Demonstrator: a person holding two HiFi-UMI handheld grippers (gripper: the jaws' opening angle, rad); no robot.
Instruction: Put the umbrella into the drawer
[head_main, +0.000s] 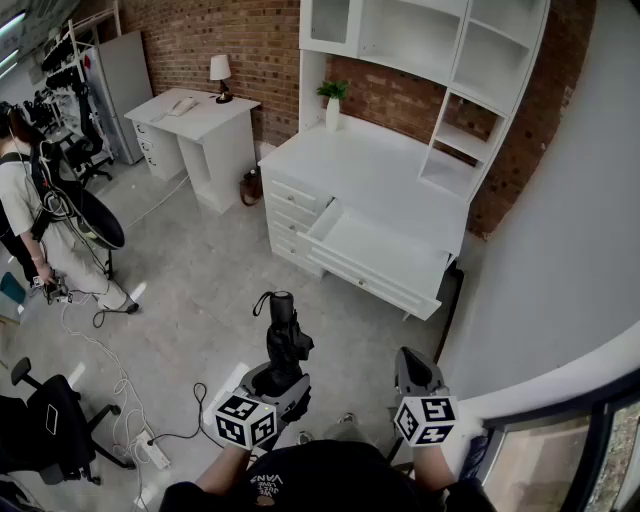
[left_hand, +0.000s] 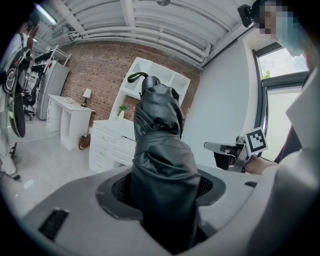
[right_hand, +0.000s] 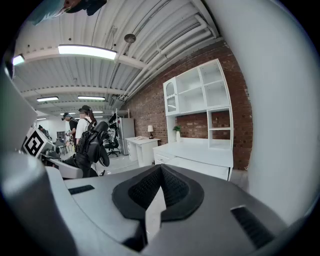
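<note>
1. The lower end of the umbrella (left_hand: 160, 165) sinks between the jaws of the left gripper (left_hand: 162, 200); that end is out of sight.
2. The rear of the open drawer (head_main: 375, 250) slides under the front edge of the worktop (head_main: 380, 170); how far back it reaches cannot be told.
3. The shelf unit (head_main: 420, 40) along the worktop's back edge is cut off by the picture's top edge.
4. A person (head_main: 30, 215) is cropped by the left edge; what the hand holds is too small to tell.
</note>
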